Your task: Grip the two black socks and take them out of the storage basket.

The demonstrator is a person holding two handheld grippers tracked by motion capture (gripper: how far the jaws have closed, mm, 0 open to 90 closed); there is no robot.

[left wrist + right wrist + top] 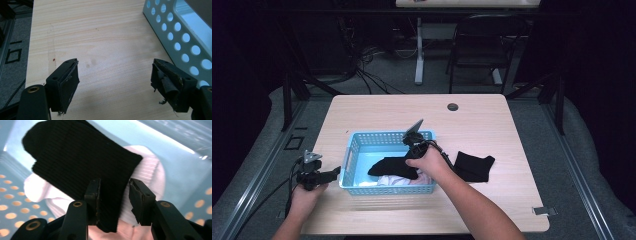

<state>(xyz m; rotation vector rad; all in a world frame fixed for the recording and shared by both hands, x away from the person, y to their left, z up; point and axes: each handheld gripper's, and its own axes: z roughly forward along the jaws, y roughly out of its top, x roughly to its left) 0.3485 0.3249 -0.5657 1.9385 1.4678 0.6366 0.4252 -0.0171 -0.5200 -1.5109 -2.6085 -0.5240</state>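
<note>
the right gripper has its jaws parted, with the cuff end of a black sock between them, one pad touching it. the sock lies in the blue basket over white socks, long axis running left-right, toe pointing left. the left gripper rests open over the table, holding nothing.

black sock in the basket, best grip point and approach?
Grip the black sock at its open cuff edge, the end already between the right gripper jaws. Come from above: it lies flat and limp over white socks inside the blue basket, whose walls block side approaches.
</note>
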